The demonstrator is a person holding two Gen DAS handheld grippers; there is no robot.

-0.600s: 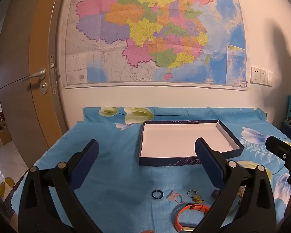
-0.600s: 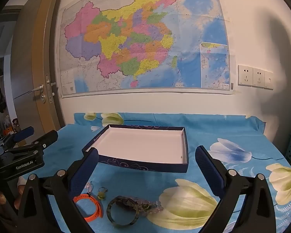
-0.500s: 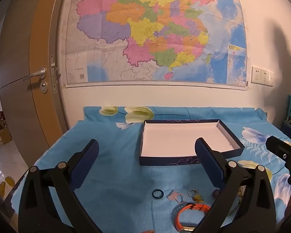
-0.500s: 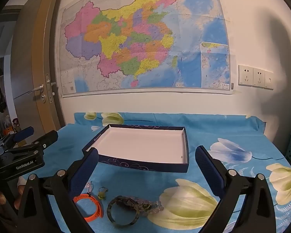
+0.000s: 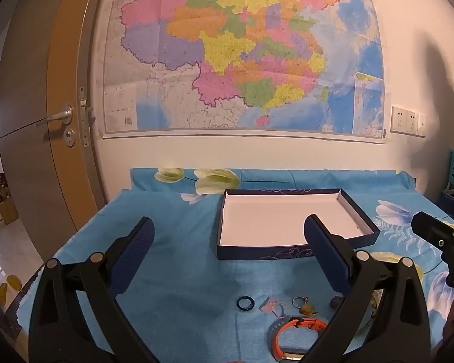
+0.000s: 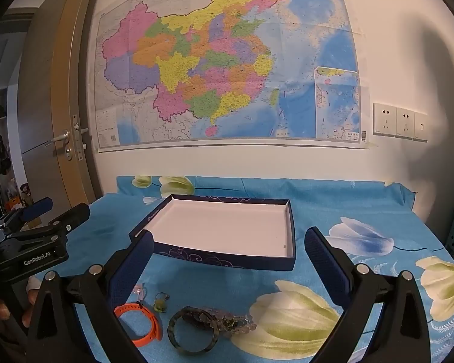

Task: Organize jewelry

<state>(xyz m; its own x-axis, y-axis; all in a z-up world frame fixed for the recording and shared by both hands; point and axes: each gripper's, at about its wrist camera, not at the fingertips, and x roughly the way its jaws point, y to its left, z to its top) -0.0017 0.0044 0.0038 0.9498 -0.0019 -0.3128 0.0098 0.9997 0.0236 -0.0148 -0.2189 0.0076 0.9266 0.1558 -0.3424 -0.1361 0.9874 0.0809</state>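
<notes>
Along the near edge of the blue flower-print cloth (image 6: 287, 272) that covers the tabletop, the jewelry lies in a loose row. It comprises a small dark blue ring (image 5: 245, 303), a pale pink clip-like piece (image 5: 272, 305), a silver ring with a yellow-green charm (image 6: 161, 302), an orange silicone wristband (image 6: 139, 320), a dark mottled bangle (image 6: 193, 331) and a string of greyish beads (image 6: 230, 320) that touches the bangle. Behind them, toward the wall edge, sits a shallow navy cardboard tray with a white floor (image 6: 227, 260). It is empty and open-topped, which suggests it is the place the pieces are meant to go.

The left gripper (image 5: 227, 251) and the right gripper (image 6: 227, 254) both hover above the row with jaws spread wide and nothing between them. Each tilts slightly downward, so its camera takes in both the pieces and the tray. That reads as a ready stance before a first pick. The bangle and wristband sit closest beneath the right gripper, and the blue ring lies nearest the left.
</notes>
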